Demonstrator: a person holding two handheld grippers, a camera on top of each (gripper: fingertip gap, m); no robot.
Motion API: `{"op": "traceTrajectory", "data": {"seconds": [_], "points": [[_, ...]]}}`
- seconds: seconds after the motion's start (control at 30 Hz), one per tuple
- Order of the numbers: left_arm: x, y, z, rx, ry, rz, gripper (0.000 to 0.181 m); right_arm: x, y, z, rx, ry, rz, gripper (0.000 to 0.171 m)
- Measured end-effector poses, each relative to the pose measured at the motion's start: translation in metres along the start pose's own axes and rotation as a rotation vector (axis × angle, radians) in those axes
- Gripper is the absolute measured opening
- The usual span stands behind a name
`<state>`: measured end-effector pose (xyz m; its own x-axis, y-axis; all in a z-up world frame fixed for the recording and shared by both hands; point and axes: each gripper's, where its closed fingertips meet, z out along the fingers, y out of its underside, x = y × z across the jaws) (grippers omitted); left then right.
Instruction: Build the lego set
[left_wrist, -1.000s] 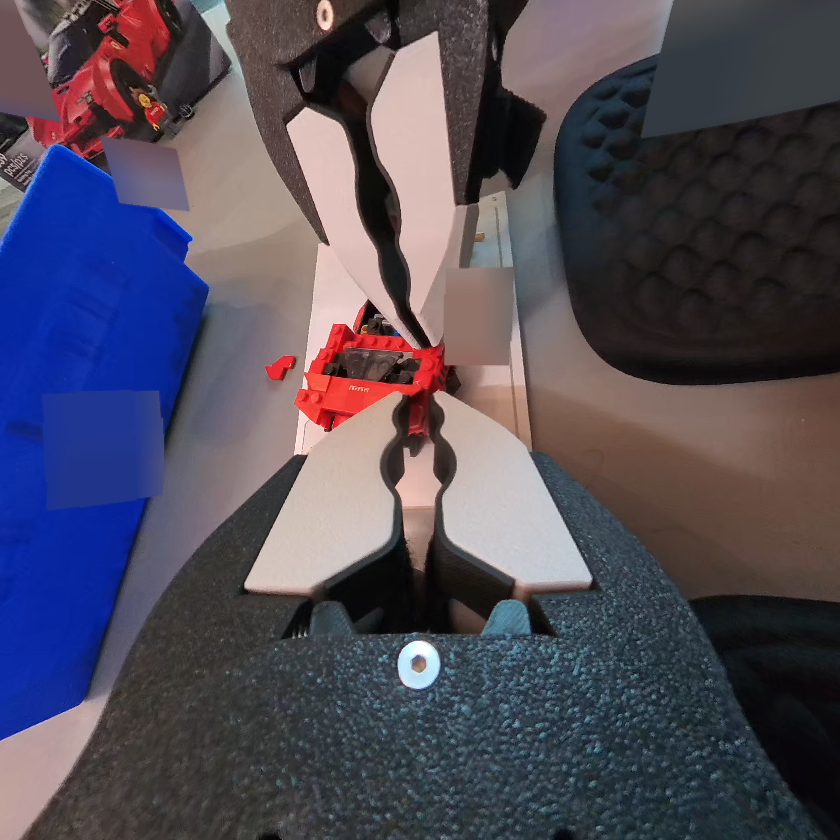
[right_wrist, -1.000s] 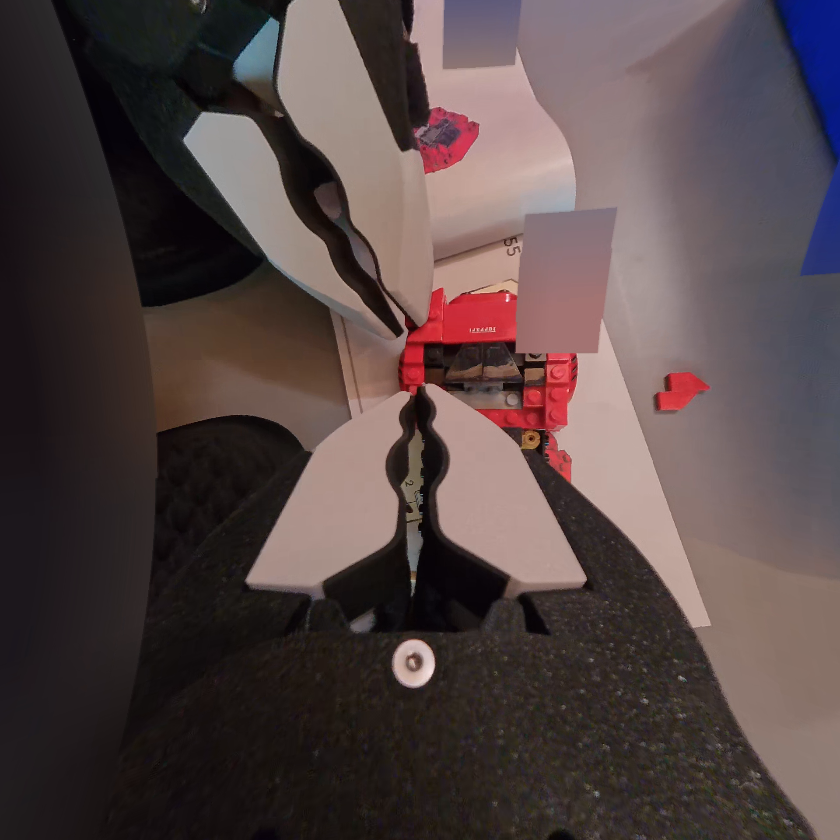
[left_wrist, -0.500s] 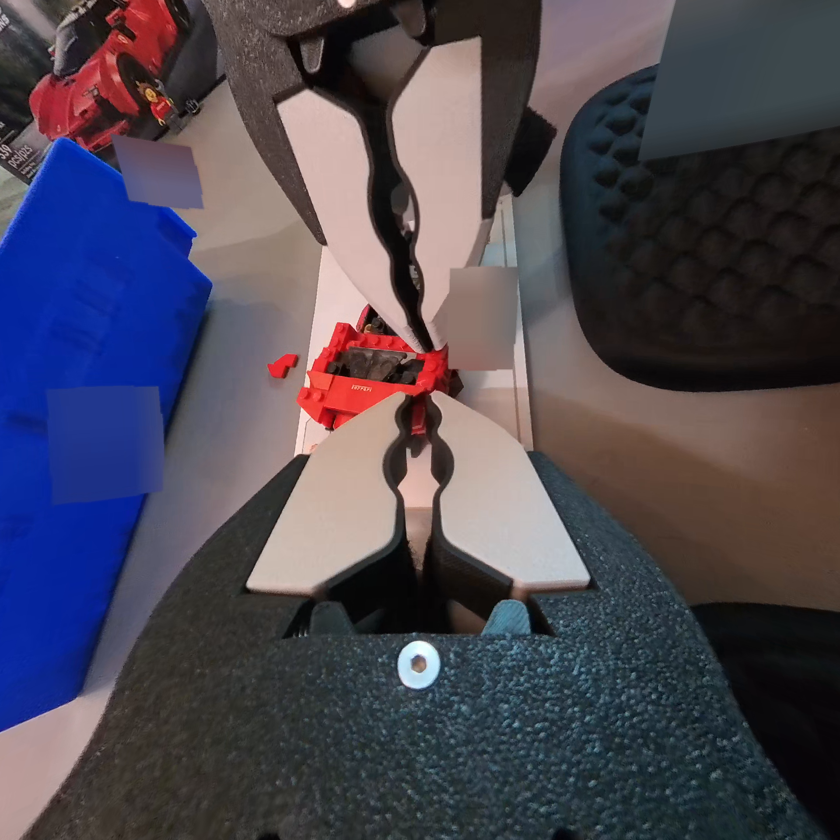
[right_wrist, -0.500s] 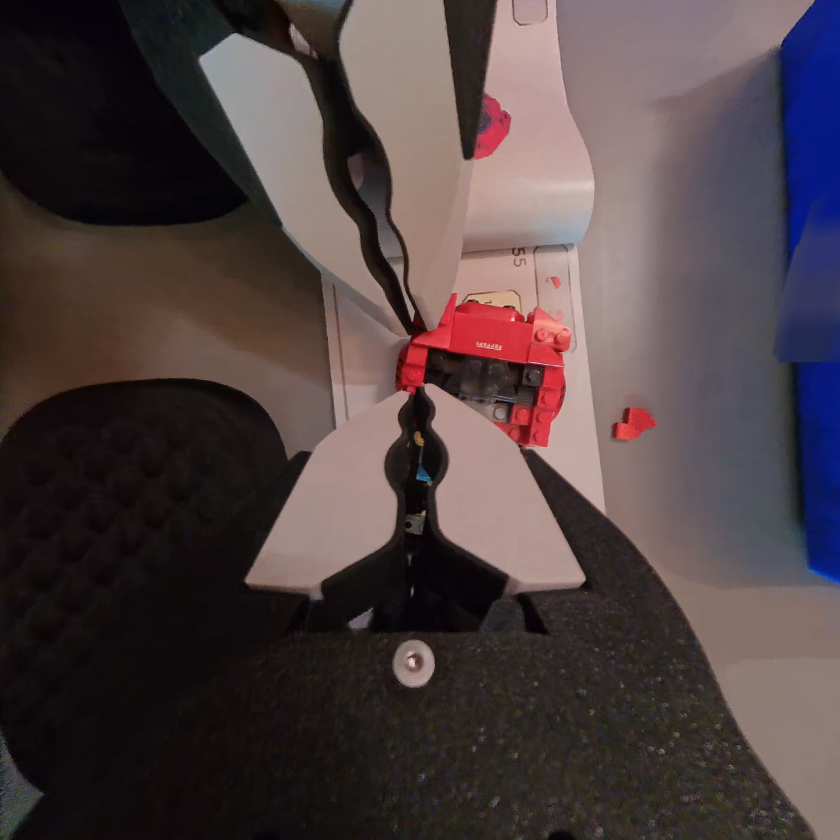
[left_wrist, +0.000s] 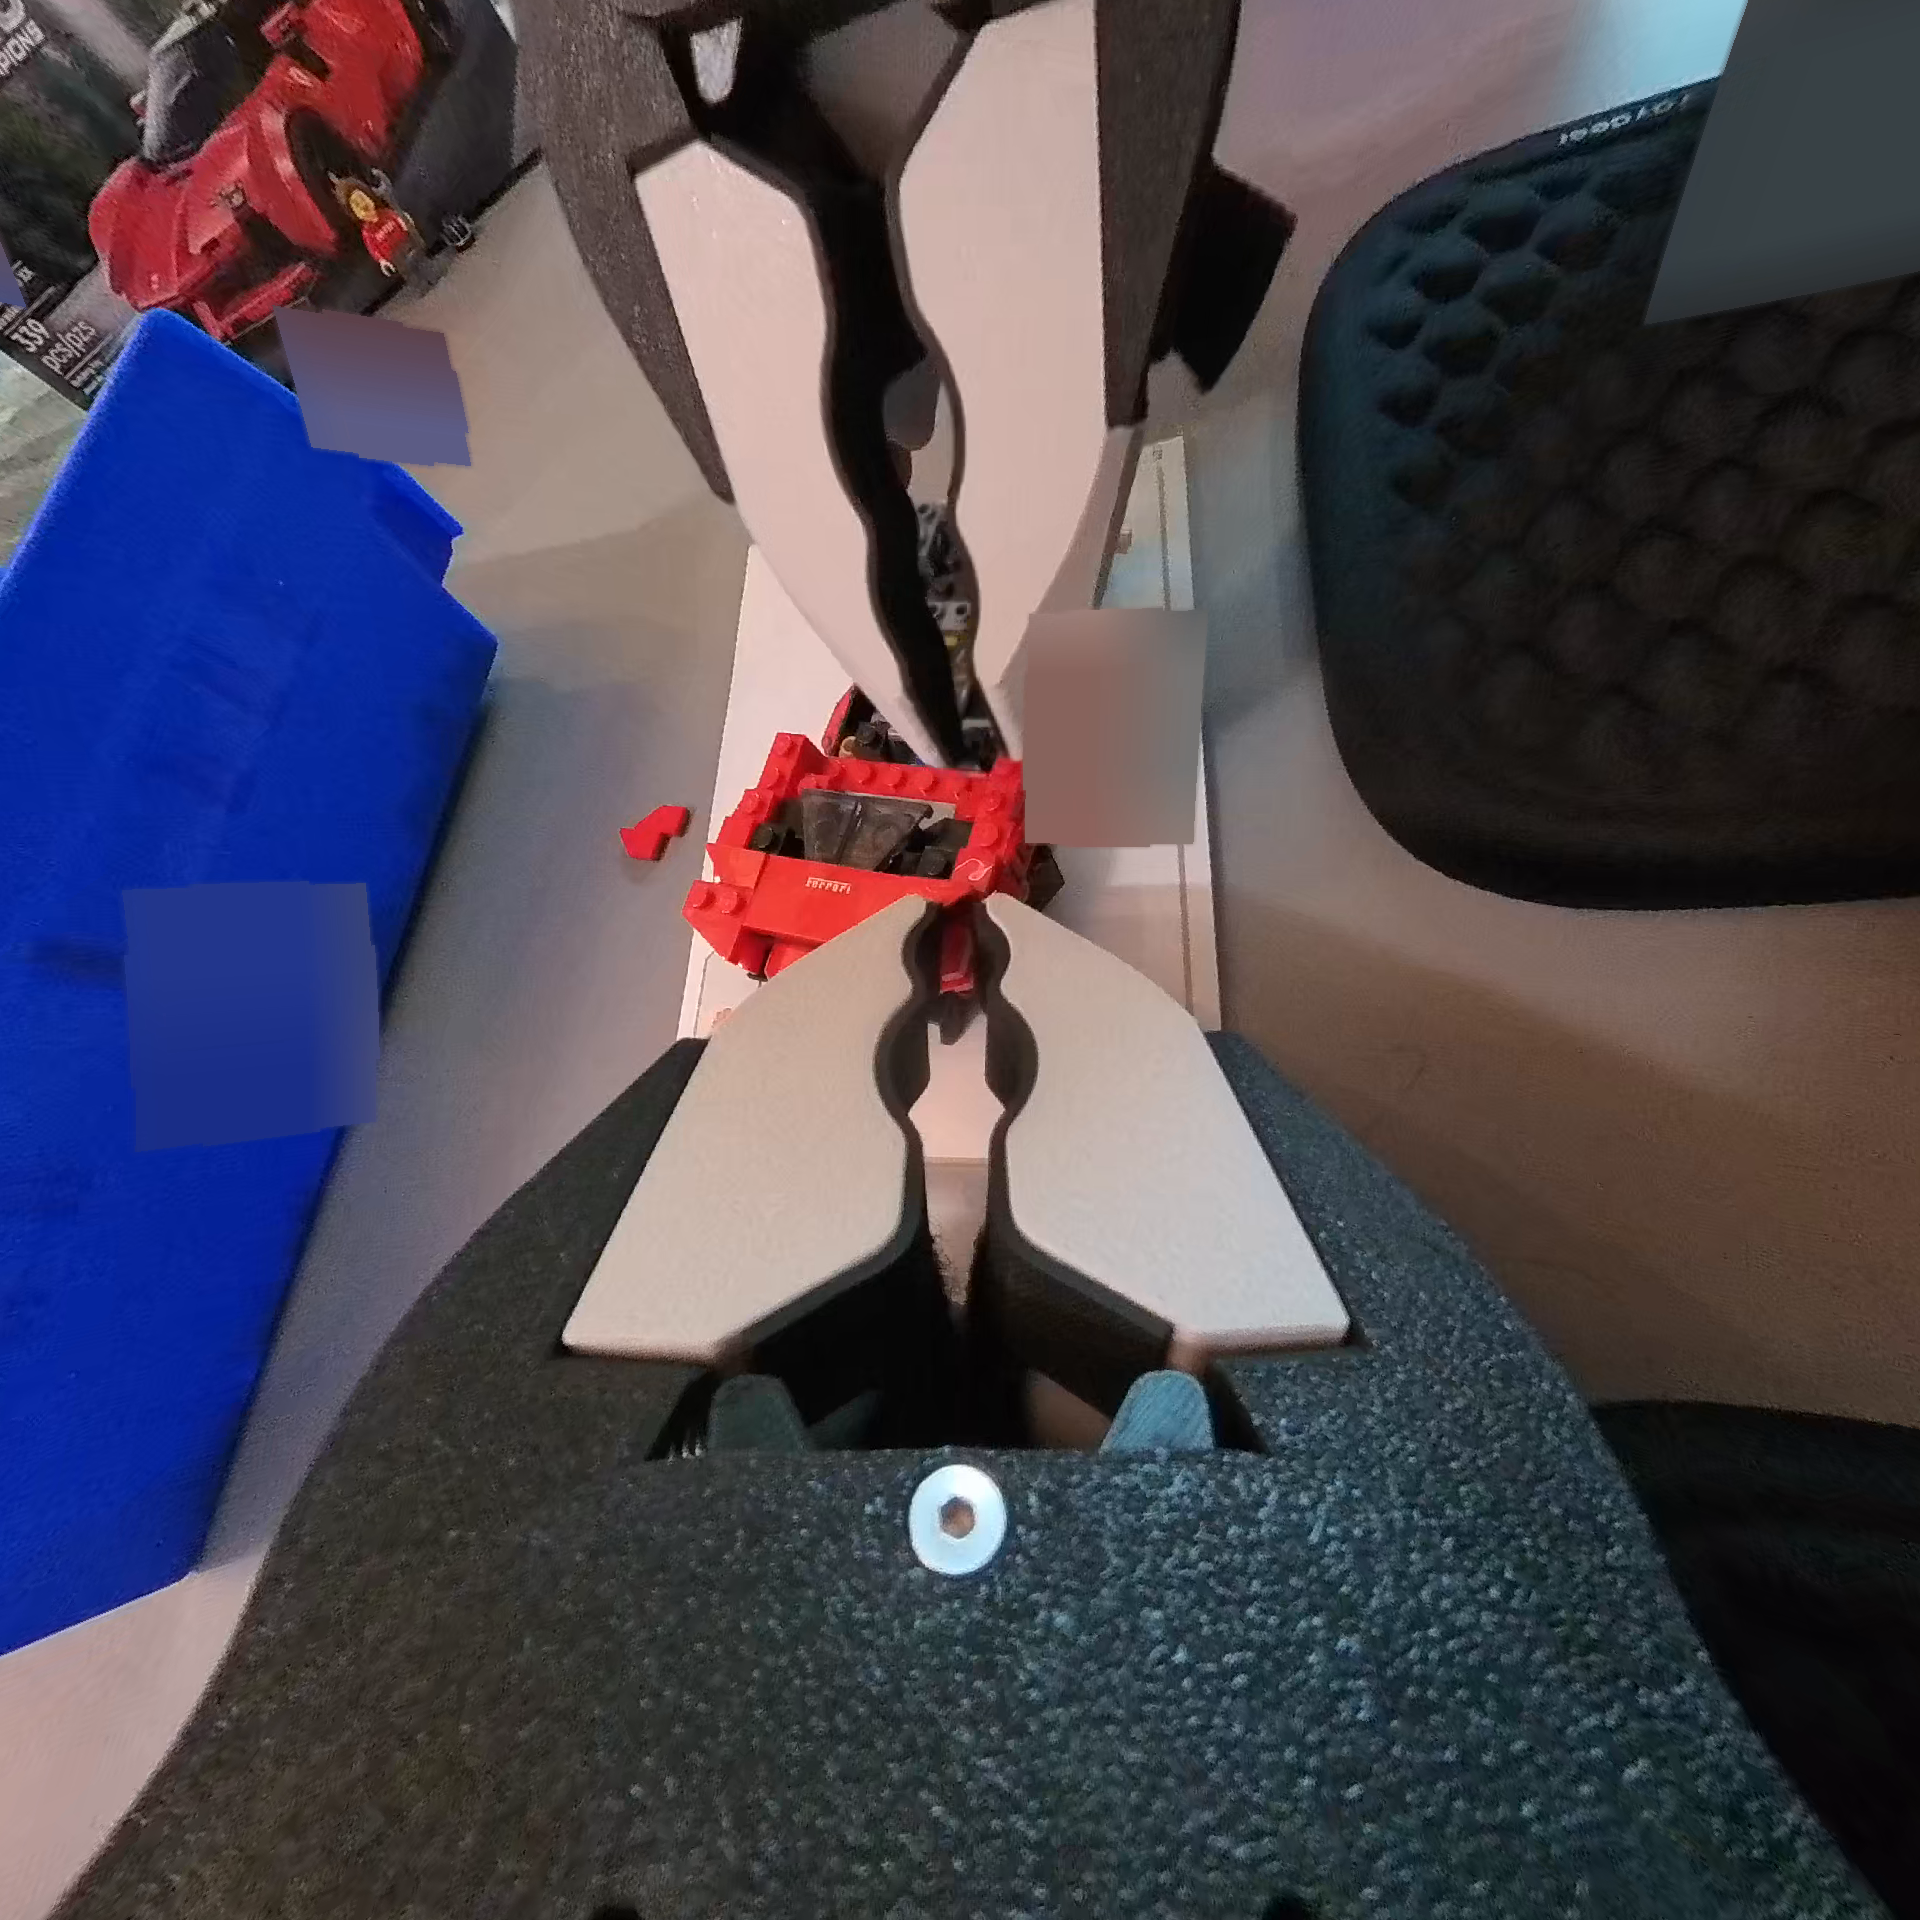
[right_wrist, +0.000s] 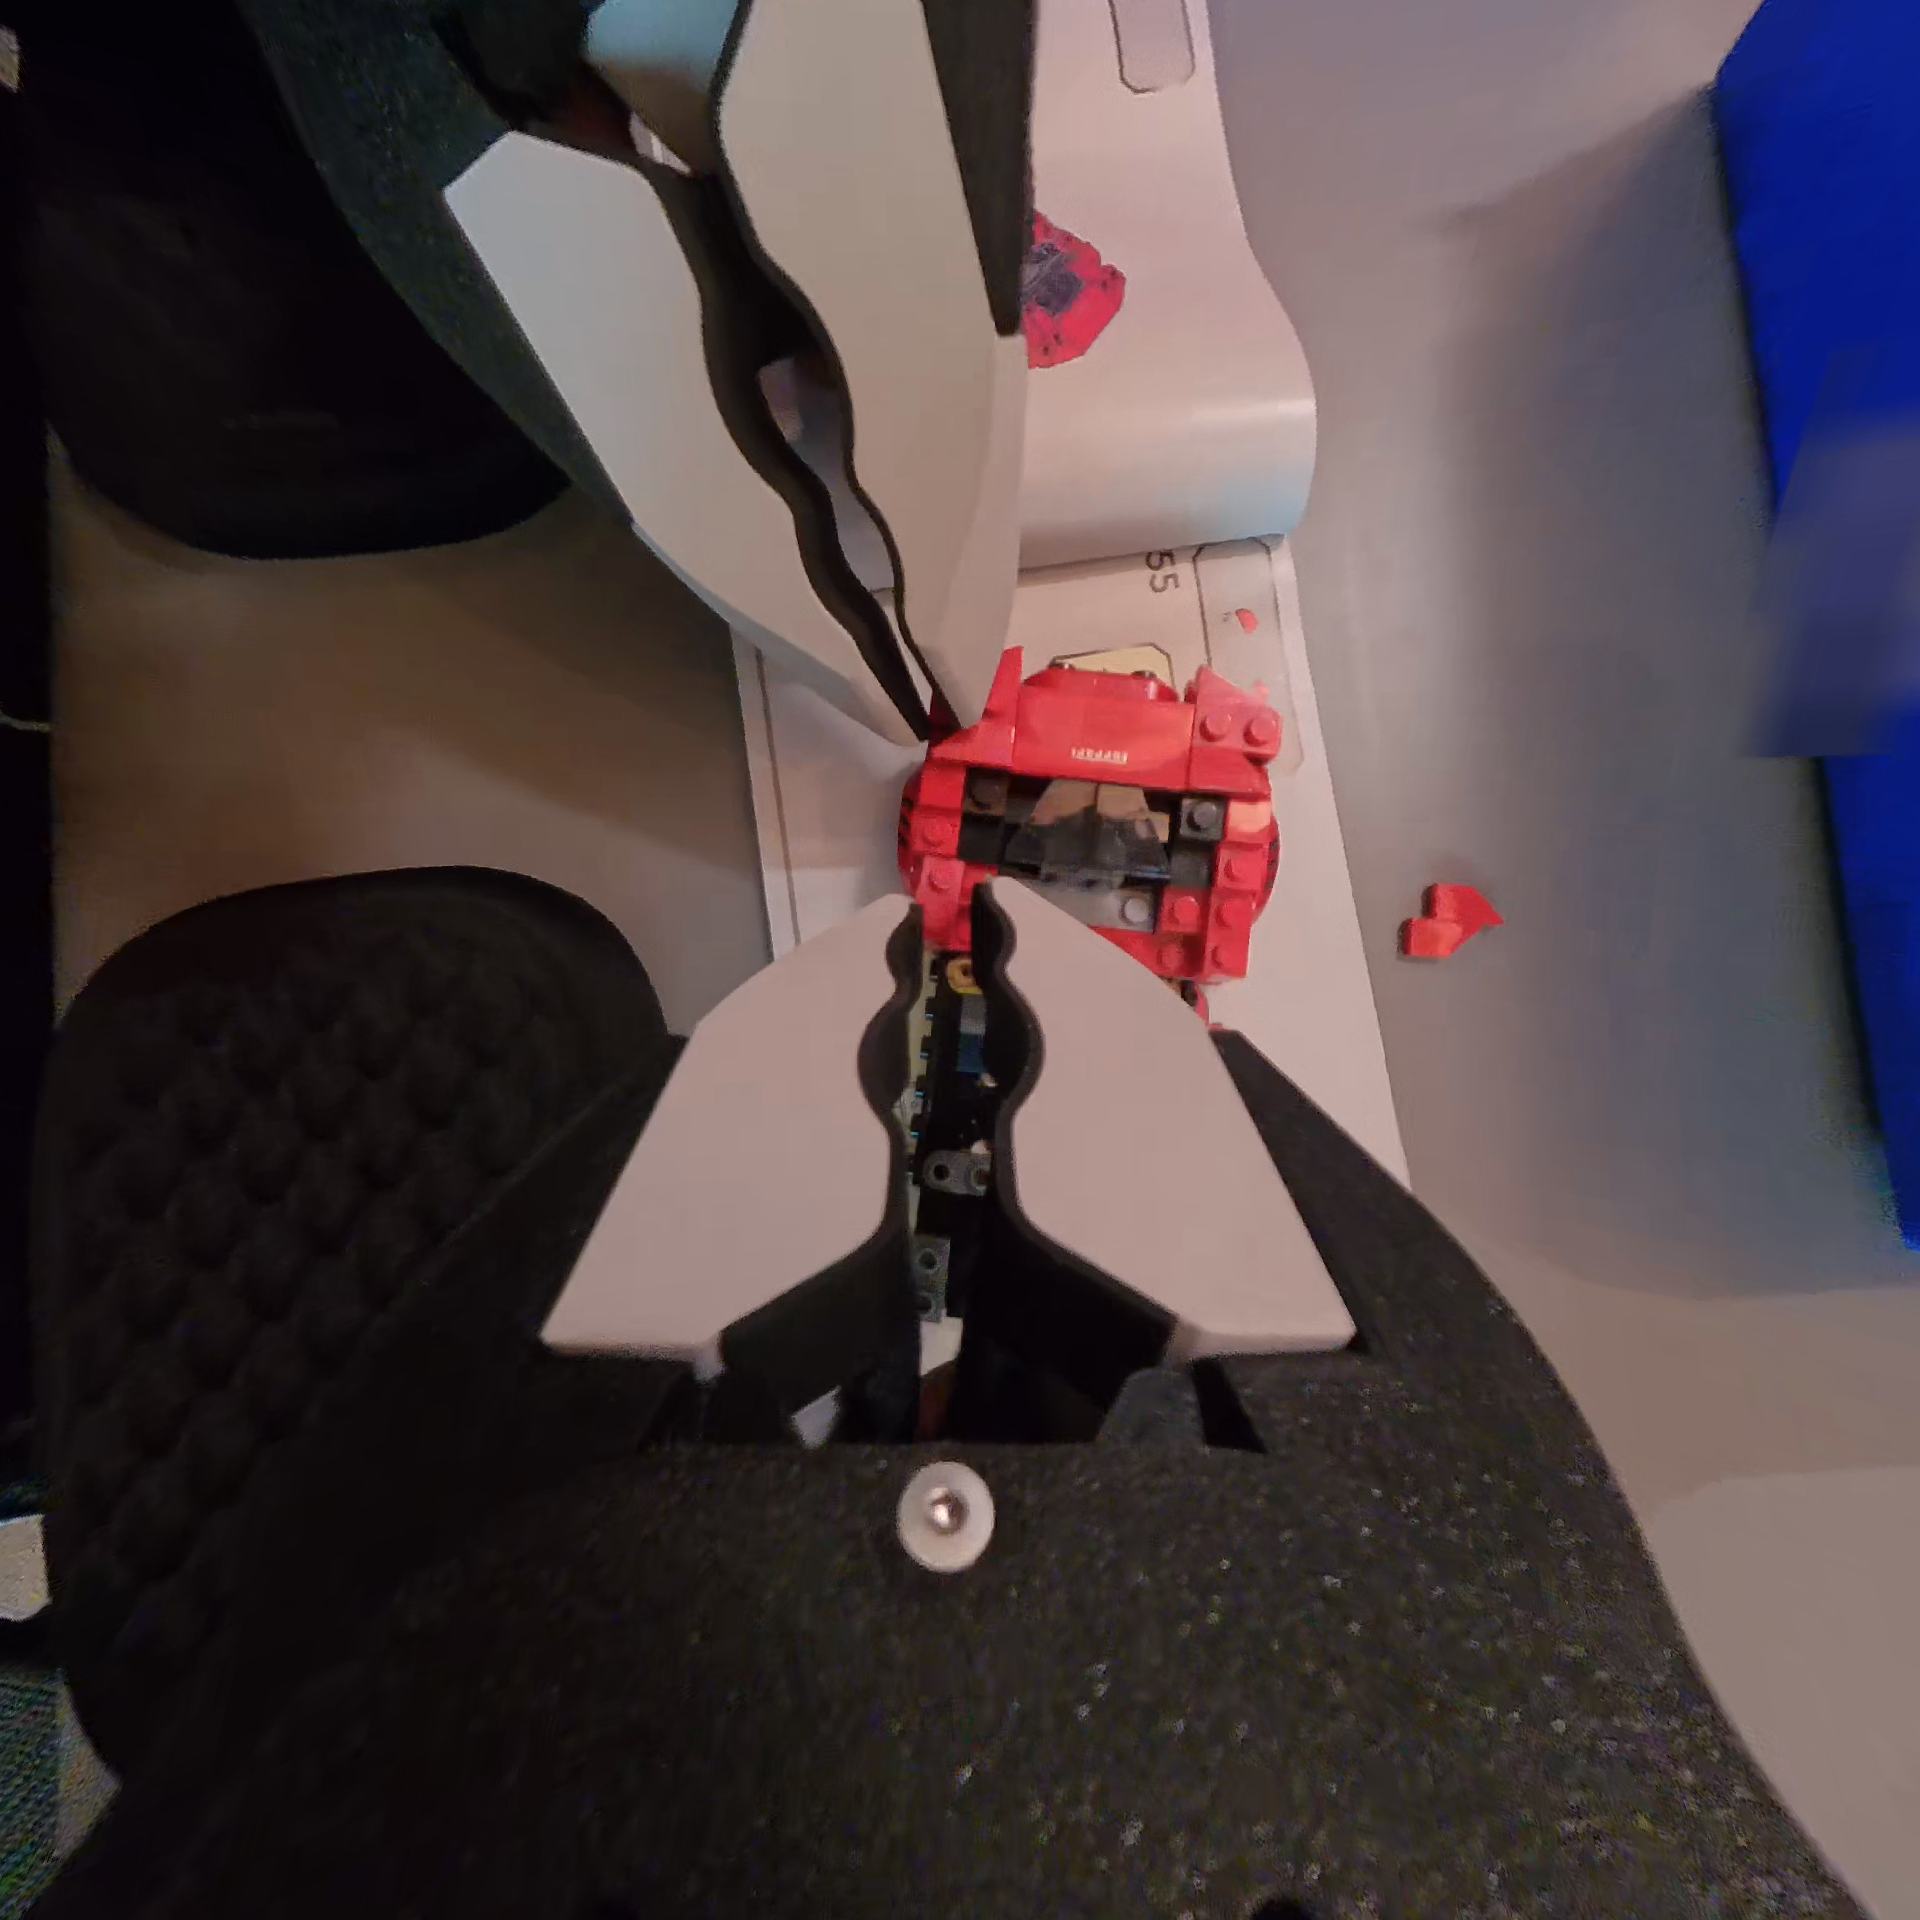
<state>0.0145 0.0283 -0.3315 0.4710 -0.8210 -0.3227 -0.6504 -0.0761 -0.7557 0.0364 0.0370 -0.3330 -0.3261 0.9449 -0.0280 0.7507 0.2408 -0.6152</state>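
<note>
A partly built red lego car (left_wrist: 862, 857) with a dark middle sits over the open instruction booklet (left_wrist: 774, 665). My left gripper (left_wrist: 956, 920) is shut on the car's near red edge. My right gripper (left_wrist: 971, 740) reaches in from the top and is shut on the far end. In the right wrist view the car (right_wrist: 1101, 769) lies just past my right gripper (right_wrist: 948, 902), with its black underside between the fingers. The left gripper (right_wrist: 935, 722) pinches the car's far left corner. A loose red piece (left_wrist: 655, 831) lies on the table beside the booklet; it also shows in the right wrist view (right_wrist: 1449, 920).
A blue bin (left_wrist: 208, 727) stands to the left of the booklet. A black dimpled cushion (left_wrist: 1610, 571) lies to the right. The lego box (left_wrist: 260, 156) stands at the back left. In the right wrist view the booklet (right_wrist: 1143, 447) curls upward, and the bin (right_wrist: 1829, 416) is at the right. Less than 4 cm separates the two grippers' tips. The right tips stand about 10 cm off the loose red piece (left_wrist: 655, 831). Look for it in the right wrist view (right_wrist: 1440, 917) too.
Both grippers have stayed shut on the car. The right gripper has swung round and come closer, and the car has turned a little between them. The loose red piece has not moved.
</note>
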Motion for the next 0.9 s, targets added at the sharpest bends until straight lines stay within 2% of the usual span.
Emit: {"op": "traceTrajectory", "data": {"seconds": [0.23, 0.3, 0.63, 0.77, 0.9], "points": [[0.000, 0.000, 0.000, 0.001, 0.000, 0.002, 0.005, -0.003, 0.007, 0.006, 0.029, -0.049, 0.144, 0.014], [0.000, 0.000, 0.001, -0.002, -0.002, 0.003, 0.005, -0.003, 0.008, 0.008, 0.026, -0.038, 0.126, 0.009], [-0.004, -0.002, -0.003, 0.011, -0.001, 0.012, 0.010, -0.003, 0.008, 0.007, -0.026, 0.063, 0.029, 0.009], [-0.018, -0.012, -0.008, 0.078, -0.003, -0.054, 0.001, -0.003, 0.008, 0.007, -0.034, 0.084, 0.023, 0.009], [-0.026, -0.012, 0.000, 0.040, 0.063, -0.101, 0.000, -0.003, 0.008, 0.007, -0.040, 0.086, 0.024, 0.009]]}}
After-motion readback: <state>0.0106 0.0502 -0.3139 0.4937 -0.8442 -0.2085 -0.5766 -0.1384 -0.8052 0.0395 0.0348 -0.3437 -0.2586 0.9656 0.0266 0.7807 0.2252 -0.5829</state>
